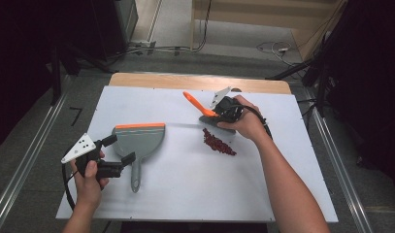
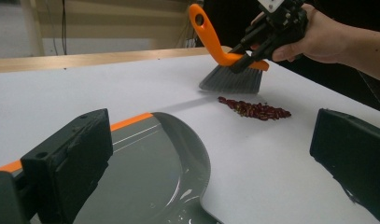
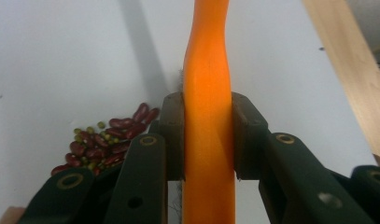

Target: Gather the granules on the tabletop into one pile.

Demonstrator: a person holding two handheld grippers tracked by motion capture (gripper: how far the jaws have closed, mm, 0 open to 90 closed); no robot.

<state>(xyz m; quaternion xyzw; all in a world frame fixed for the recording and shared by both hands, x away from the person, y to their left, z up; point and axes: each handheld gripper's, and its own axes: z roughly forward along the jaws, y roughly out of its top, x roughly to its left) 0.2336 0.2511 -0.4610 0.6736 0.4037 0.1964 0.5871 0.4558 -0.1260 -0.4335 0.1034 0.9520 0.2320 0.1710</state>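
Bench (image 1: pixel 185 189): white sheet over a wooden top, grey floor around, dark room edges.
Dustpan (image 1: pixel 138 141): grey with an orange lip, flat on the bench, between the wide-spread jaws of the left claw (image 1: pixel 121 149), unpinched.
Brush (image 1: pixel 205 109): orange handle clamped in the right claw (image 3: pixel 207 140), bristles down just beside the beans (image 1: pixel 218 142).
Hidden: bristles behind the claw in the right gripper view.

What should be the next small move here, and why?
Probably the left gripper, open around the dustpan, should close on it: the right gripper already clamps the brush just beyond the beans, ready to sweep.
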